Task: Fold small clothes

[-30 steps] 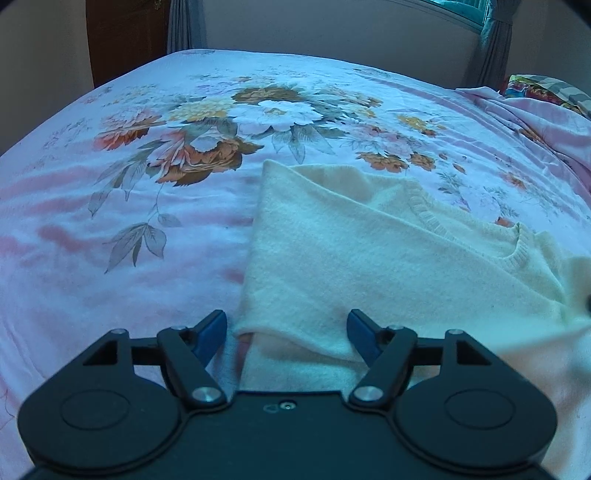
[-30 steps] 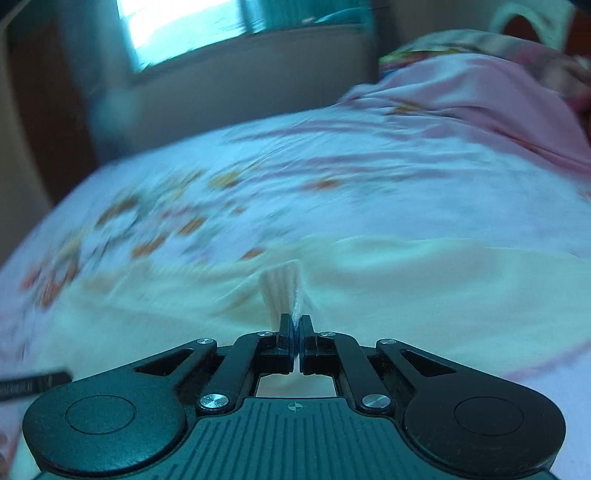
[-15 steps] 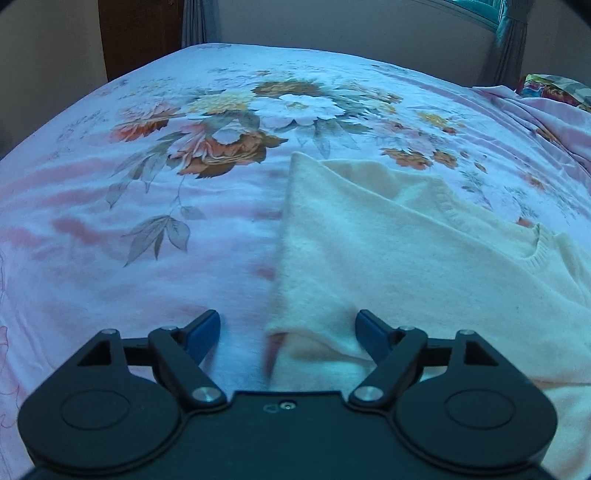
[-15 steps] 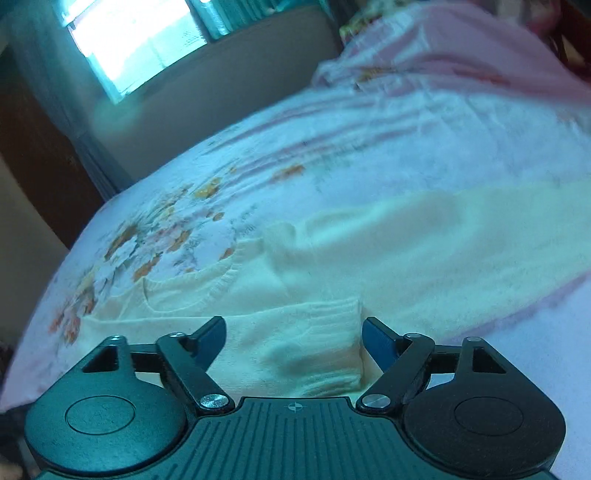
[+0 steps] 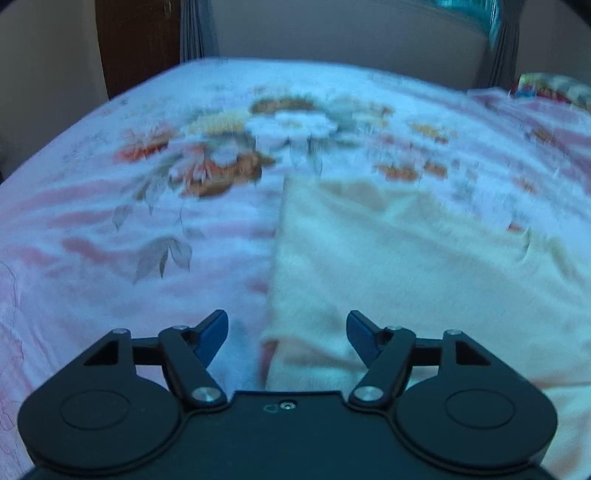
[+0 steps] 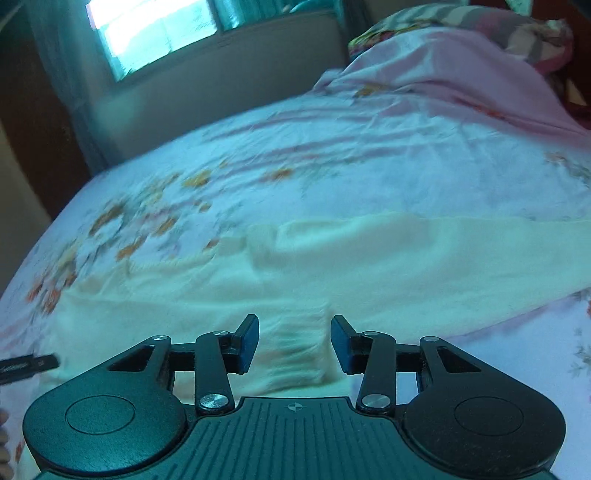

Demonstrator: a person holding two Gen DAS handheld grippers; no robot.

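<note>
A cream knit sweater [image 5: 388, 266] lies flat on a floral bedsheet [image 5: 129, 240]; its left part is folded over the body, with a straight folded edge on the left. My left gripper [image 5: 287, 330] is open just above the sweater's near left corner, holding nothing. In the right wrist view the sweater [image 6: 332, 266] stretches across the bed, and a ribbed cuff [image 6: 295, 350] lies on it between the fingers of my open right gripper [image 6: 294, 341]. The cuff is not gripped.
A pink duvet [image 6: 461, 85] and a patterned pillow [image 6: 498, 22] are heaped at the bed's right. A wall with a window [image 6: 155, 29] lies beyond the bed. A wooden door [image 5: 136, 40] stands at the far left. The other gripper's tip [image 6: 26, 365] shows at the left edge.
My right gripper was shut on the ribbed cuff a second ago; it has opened and the cuff now lies on the sweater. My left gripper stayed open and drifted slightly left.
</note>
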